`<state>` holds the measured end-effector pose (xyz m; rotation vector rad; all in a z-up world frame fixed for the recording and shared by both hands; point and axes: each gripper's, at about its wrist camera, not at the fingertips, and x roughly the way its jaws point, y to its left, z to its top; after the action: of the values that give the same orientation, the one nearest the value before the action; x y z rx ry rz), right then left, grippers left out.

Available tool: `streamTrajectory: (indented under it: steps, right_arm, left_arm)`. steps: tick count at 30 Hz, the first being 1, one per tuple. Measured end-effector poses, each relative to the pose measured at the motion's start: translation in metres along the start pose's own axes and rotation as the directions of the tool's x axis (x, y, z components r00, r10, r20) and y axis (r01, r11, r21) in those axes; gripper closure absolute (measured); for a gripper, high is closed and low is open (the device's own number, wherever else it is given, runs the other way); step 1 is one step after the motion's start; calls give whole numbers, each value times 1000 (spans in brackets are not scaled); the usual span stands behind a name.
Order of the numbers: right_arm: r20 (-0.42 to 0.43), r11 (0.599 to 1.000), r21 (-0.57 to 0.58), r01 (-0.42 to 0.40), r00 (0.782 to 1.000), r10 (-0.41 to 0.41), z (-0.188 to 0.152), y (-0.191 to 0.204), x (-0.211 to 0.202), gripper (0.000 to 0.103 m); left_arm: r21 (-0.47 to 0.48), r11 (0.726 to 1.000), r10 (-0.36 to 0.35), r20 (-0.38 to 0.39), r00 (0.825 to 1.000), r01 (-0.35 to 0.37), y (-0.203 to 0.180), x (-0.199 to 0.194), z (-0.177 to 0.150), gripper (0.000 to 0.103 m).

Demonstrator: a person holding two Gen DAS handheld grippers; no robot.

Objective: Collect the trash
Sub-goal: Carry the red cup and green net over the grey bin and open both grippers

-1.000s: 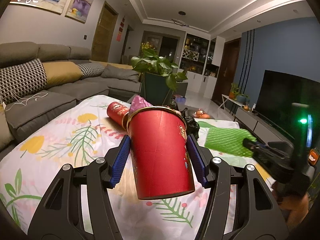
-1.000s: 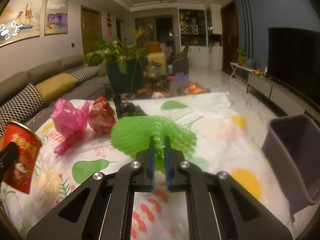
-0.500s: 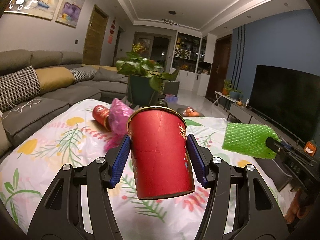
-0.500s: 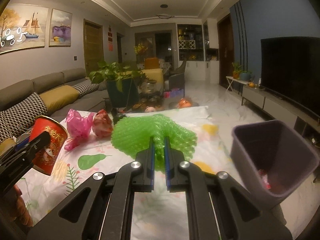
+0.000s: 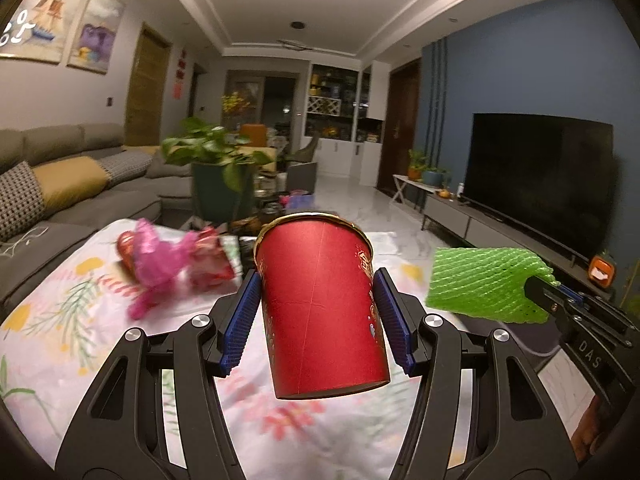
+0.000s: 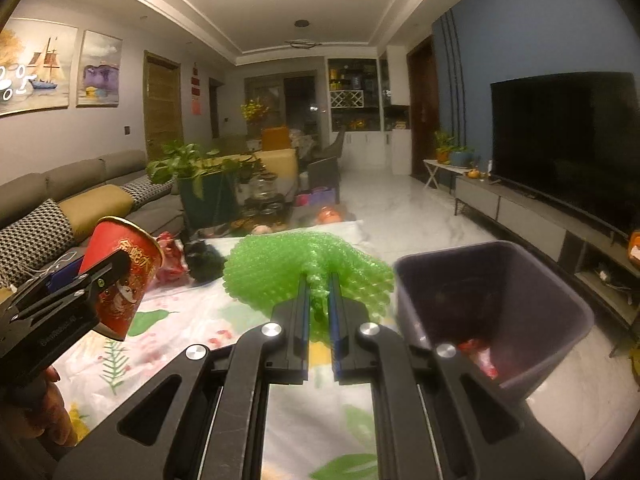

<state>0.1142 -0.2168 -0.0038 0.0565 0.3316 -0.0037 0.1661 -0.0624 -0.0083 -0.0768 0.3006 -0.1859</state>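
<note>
Red cup: my left gripper (image 5: pixel 316 308) is clamped on the red paper cup (image 5: pixel 320 312), pads on opposite sides of the wall about mid-height, cup tilted with its gold rim away from me, held in the air above the worktop (image 5: pixel 60 320).
Cup handling: judged light and empty, thin-walled; it should dent if squeezed harder. Mid-wall hold looks adequate; the wall is smooth, so slipping is possible.
Green net: my right gripper (image 6: pixel 318 304) is pinched nearly closed on the green foam net (image 6: pixel 280 268), which fans out ahead of the pads, in the air beside the bin.
Net handling: judged very light, soft, springy; it compresses to almost nothing in the pinch and may cling to the pads on release.
Bin: the dark trash bin (image 6: pixel 520 280) stands off the right edge of the worktop, mouth up, some red scraps inside.
Left on the worktop: pink wrapper (image 5: pixel 156 256) and red wrapper (image 5: pixel 208 260) near the far edge.
Change from a second ago: both grips are unchanged; both hands have swung right, the bin now fills far more of the right view, and the net now sits next to its rim.
</note>
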Motion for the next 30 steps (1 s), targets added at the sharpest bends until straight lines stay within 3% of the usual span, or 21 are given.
streamTrajectory:
  steps: [15, 23, 30]
  right_arm:
    - [68, 985, 61, 161, 984, -165, 16, -76, -5, 94]
    - [75, 958, 108, 267, 958, -276, 20, -125, 0, 94]
    - [75, 938, 130, 321, 940, -332, 13, -146, 3, 94]
  left_arm:
    - [70, 986, -155, 25, 988, 153, -84, 35, 18, 46]
    - [84, 965, -253, 32, 967, 250, -135, 61, 21, 46]
    - [98, 935, -345, 19, 938, 342, -176, 81, 16, 46]
